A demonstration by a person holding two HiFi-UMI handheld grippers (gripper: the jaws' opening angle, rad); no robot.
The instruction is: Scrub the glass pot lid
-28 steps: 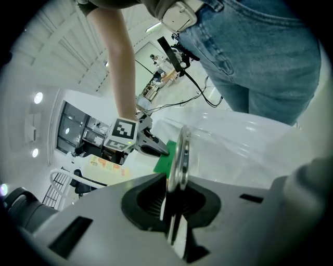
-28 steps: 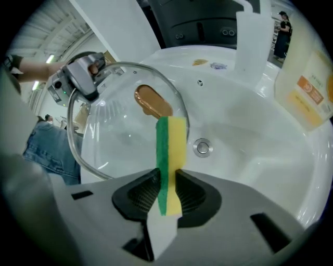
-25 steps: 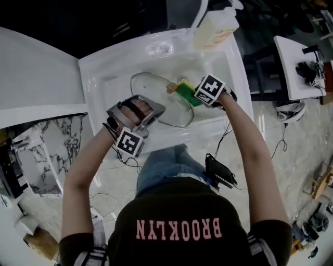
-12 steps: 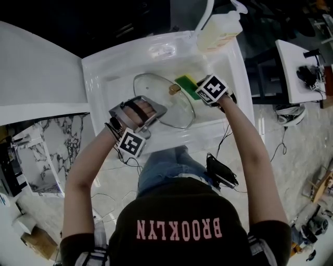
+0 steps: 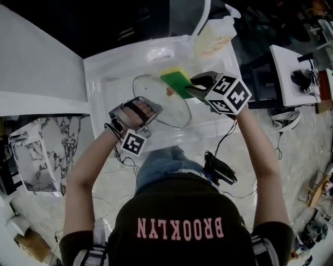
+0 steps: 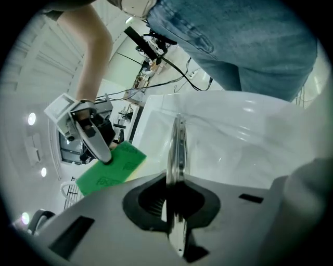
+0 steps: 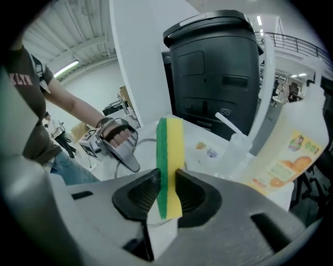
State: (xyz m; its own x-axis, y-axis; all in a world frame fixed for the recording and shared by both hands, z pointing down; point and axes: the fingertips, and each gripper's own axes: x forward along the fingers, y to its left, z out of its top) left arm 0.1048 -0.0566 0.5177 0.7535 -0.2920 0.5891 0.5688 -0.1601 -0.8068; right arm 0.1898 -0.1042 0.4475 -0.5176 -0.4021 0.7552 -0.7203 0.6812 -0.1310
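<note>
The glass pot lid (image 5: 158,104) lies in the white sink (image 5: 101,72), its brown knob (image 5: 169,92) facing up. My left gripper (image 5: 148,113) is shut on the lid's near rim, and that rim (image 6: 177,148) runs edge-on between its jaws. My right gripper (image 5: 191,85) is shut on a green and yellow sponge (image 5: 176,82), held raised over the lid's far side beside the knob. In the right gripper view the sponge (image 7: 170,150) stands upright between the jaws, with the left gripper (image 7: 118,139) beyond it. The left gripper view shows the sponge (image 6: 110,167) under the right gripper (image 6: 88,132).
A dish soap bottle (image 5: 214,32) stands at the sink's far right corner beside a white faucet (image 5: 202,14). A white counter (image 5: 36,67) lies to the left. A black bin (image 7: 216,72) stands behind the sink. Cables and a small white table (image 5: 294,62) are on the floor side.
My right gripper has lifted the sponge off the lid's right side and swung it up and leftward over the far edge. The left gripper keeps its hold on the rim.
</note>
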